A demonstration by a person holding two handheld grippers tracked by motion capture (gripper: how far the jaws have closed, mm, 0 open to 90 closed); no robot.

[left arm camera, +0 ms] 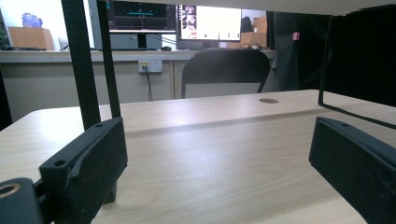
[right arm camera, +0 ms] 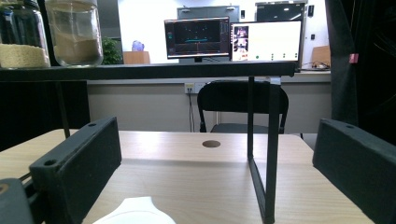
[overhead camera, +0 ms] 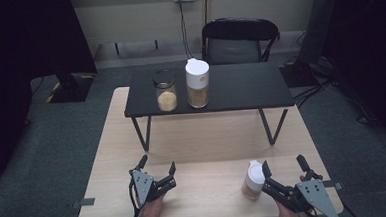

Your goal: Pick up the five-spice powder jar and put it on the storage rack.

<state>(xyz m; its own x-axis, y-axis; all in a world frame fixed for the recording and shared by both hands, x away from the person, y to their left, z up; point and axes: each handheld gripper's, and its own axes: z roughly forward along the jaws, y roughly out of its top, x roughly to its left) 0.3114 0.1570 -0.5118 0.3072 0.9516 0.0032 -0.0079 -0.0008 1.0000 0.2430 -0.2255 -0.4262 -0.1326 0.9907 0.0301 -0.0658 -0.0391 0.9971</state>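
Both grippers rest low over our tabletop [overhead camera: 203, 148], jaws wide apart and holding nothing: left gripper [overhead camera: 157, 166], right gripper [overhead camera: 283, 165]. Our small white-lidded jar [overhead camera: 253, 181] stands just beside the right gripper, untouched.

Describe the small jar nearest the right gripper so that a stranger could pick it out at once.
Start at the light wooden table, below the black shelf that stands on it. Near the table's front edge, just left of the right gripper, stands the small jar. Unlike the two jars up on the shelf, it sits on the wood, is the smallest, has a white lid and holds pale brown filling.
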